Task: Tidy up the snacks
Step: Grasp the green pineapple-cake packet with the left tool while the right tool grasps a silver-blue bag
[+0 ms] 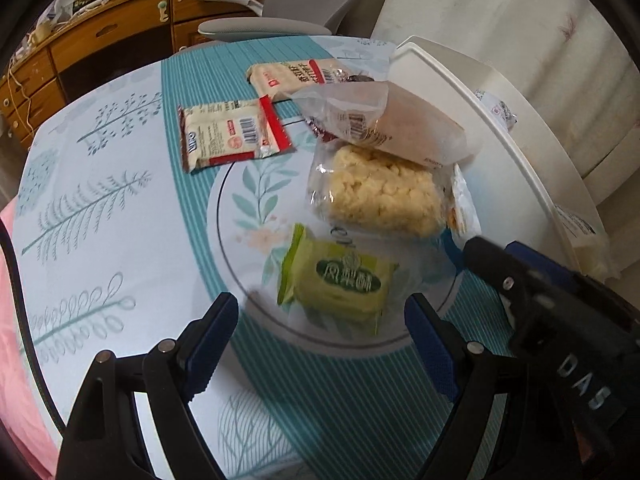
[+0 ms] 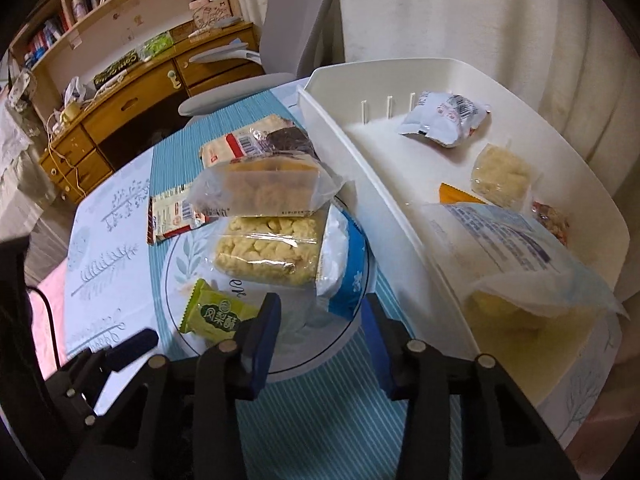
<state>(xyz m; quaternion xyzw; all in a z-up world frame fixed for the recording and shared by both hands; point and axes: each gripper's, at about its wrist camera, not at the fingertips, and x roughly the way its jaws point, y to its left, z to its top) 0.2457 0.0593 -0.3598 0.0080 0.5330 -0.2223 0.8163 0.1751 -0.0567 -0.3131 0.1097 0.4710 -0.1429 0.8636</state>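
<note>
In the left wrist view, the left gripper (image 1: pixel 320 334) is hanging with jaws apart around a glossy green packet (image 1: pixel 336 282) beside the white plastic bin (image 1: pixel 500 128). In the right wrist view, the right gripper (image 2: pixel 320 338) is gaping empty near that bin (image 2: pixel 360 184), by a crinkly blue-white pouch (image 2: pixel 344 264).

Left wrist view: snacks on patterned tablecloth (image 1: pixel 100 216), white bin (image 1: pixel 500 120) at right.
Left gripper (image 1: pixel 320 332) jaws wide apart, nothing between pads, just short of green packet (image 1: pixel 336 280). Puffed-rice bag (image 1: pixel 384 196) beyond, clear bag (image 1: pixel 392 120) resting on it. Right gripper (image 1: pixel 520 276) beside bin.
</note>
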